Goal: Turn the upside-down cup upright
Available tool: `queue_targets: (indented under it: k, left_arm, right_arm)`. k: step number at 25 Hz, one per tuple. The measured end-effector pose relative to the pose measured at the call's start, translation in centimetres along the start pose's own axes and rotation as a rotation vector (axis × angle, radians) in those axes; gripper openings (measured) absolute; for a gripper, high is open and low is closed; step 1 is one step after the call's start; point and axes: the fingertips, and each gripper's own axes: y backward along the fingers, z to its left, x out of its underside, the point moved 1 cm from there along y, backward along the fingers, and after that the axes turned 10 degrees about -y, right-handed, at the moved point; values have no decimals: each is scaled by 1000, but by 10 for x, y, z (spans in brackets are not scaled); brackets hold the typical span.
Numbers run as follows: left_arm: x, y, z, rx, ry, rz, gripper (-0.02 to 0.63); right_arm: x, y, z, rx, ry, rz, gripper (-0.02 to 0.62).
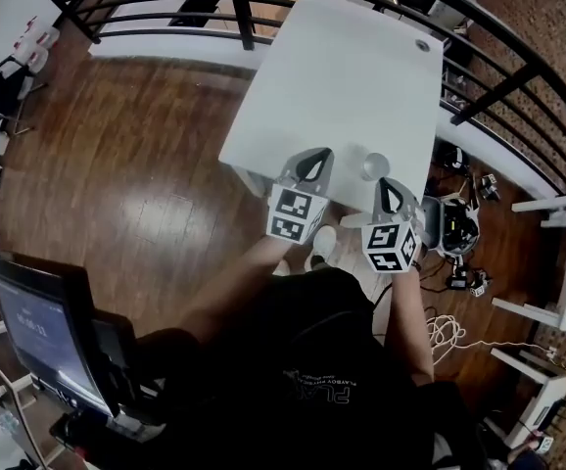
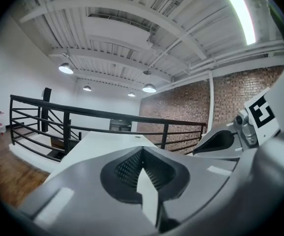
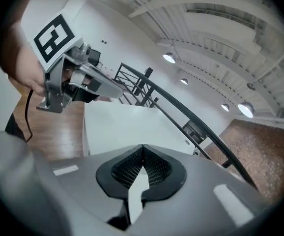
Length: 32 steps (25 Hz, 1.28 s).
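A small pale grey cup (image 1: 374, 165) stands near the front edge of the white table (image 1: 342, 76); from above I cannot tell which way up it is. My left gripper (image 1: 314, 157) hovers just left of the cup, jaws shut and empty. My right gripper (image 1: 389, 188) is just in front of the cup and slightly to its right, jaws also shut with nothing in them. In the left gripper view the jaws (image 2: 141, 150) meet over the table (image 2: 100, 140), with the right gripper (image 2: 225, 141) beside them. The right gripper view shows shut jaws (image 3: 143, 147) and the left gripper (image 3: 78, 85). Neither gripper view shows the cup.
A black railing (image 1: 518, 42) runs behind and to the right of the table. A small round fitting (image 1: 421, 44) sits at the table's far corner. Wooden floor (image 1: 136, 164) lies to the left, cables and gear (image 1: 459, 233) to the right, a monitor (image 1: 38, 336) at bottom left.
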Motion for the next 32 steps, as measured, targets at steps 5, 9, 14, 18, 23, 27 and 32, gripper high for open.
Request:
queue_targets:
  k: [5,9,14,18,23,27,32]
  left_arm:
    - [-7,22,-4,5,-31,-5,-2]
    - [1,43,-8,22,-47,10,-2]
    - [12,68,-15,38,-21,47,-2]
    - [7,74,-21,34,-8,42,-2]
    - [4,81,-39,50,-33,25,-2]
    - [0,94,-54,48,-55,19,-2]
    - [-9,118,-83,33,-101,-3,-2]
  right_arm:
    - [2,16,-9,57,-452,-40,12]
    - [15,29,-8,136,-613,-74,12]
    - [28,55,16,200,-613,-123,12]
    - [37,71,24,233,-641,-147,12]
    - [39,88,23,225,-676,-214,12]
    - [48,103,22,221,-713,-239,12]
    - [65,138,25,212,-719,-261,12]
